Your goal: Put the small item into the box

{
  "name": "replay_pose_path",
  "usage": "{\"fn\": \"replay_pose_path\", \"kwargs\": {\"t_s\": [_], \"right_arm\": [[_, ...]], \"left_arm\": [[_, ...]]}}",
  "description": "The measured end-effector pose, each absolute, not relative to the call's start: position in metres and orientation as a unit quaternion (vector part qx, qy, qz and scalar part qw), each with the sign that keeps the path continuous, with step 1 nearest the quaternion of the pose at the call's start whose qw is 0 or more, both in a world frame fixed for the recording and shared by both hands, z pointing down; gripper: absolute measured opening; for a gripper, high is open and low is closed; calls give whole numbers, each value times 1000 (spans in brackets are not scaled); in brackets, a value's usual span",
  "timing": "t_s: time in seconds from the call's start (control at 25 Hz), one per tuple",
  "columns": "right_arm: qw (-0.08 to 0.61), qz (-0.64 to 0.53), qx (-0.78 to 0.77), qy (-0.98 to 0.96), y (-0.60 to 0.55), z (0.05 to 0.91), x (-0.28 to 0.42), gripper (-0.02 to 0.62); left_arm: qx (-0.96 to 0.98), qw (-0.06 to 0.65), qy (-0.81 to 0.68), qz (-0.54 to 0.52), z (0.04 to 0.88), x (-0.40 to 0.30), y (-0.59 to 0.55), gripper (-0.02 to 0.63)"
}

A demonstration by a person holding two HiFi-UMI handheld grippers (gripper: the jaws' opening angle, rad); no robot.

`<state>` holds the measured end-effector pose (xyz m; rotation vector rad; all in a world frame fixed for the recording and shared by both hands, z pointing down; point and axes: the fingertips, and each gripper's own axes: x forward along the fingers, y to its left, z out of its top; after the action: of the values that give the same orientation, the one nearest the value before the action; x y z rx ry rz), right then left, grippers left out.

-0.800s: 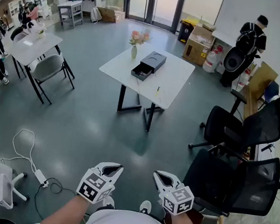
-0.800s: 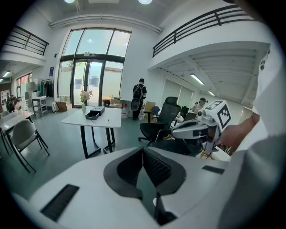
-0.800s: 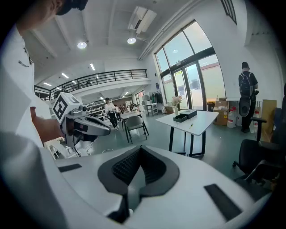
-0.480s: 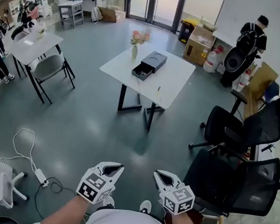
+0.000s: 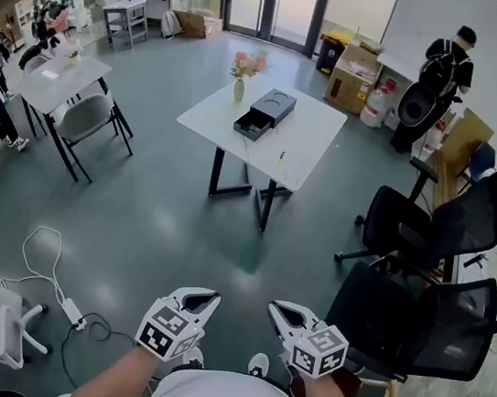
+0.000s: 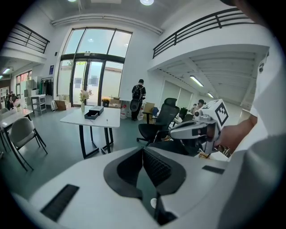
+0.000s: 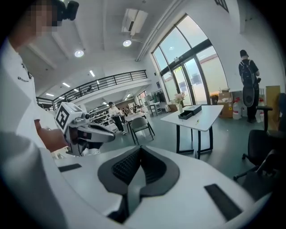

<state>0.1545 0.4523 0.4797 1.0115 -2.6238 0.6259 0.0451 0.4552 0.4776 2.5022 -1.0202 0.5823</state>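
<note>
Left gripper view: my left fingers (image 6: 146,157) are pressed flat together, with nothing between them.
Right gripper view: my right fingers (image 7: 136,157) are also closed tight and empty.
Head view: both pairs sit side by side low in front of my body, tipped a little downward over the bare floor (image 5: 180,220).
Change: almost none since a moment ago. The right fingers have edged slightly toward the left ones, and the table (image 5: 307,146) is no nearer.
Meaning: I judge the task has not begun. I have nothing in hand and must first close the long gap to the table.
Small item: a slim yellowish thing (image 5: 280,161) lies on the table's near part, far ahead of my fingers and between their two lines of aim. I take it for the item, though it is too small to name.
Box: the black box (image 5: 271,108) sits well beyond the item, toward the left. Its drawer (image 5: 250,127) is slid out on the side facing me, and the inside is too dark to show any contents.
Beside the box: a vase of flowers (image 5: 239,85) stands just to its left.
Other containers: cardboard cartons (image 5: 355,75) stand far beyond the table to the right, apparently closed.
</note>
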Motion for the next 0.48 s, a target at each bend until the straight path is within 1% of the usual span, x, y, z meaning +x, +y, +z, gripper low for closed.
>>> {"fn": "replay_pose_path", "kwargs": {"t_s": [0.24,0.48], "right_arm": [[137,214,358,-899,455,484,150,17],[145,215,361,-896,457,487,131,17]], "left_arm": [[891,190,-358,202,477,42,457,16],[892,194,-353,203,483,24,456,17]]}}
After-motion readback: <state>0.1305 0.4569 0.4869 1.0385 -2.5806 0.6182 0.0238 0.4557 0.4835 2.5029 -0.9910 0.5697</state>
